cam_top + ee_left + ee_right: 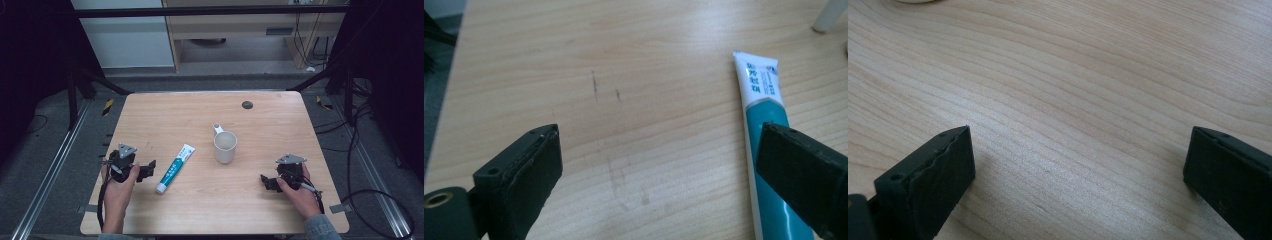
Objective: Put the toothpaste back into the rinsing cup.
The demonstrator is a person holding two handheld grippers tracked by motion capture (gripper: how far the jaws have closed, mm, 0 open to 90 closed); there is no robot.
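While toothpaste tube (174, 168) lies just beside my left gripper (148, 170), bare table (280, 125) between; both jaws apart, right gripper (266, 182) low, near edge.

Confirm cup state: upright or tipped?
Upright. The cup stands on its base on the table, round mouth up, handle pointing away; nothing visible inside from the high view.

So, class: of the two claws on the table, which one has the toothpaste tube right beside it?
The left claw. The toothpaste tube lies just off its open jaws, while the right claw has bare table around it, and the cup stands farther off.
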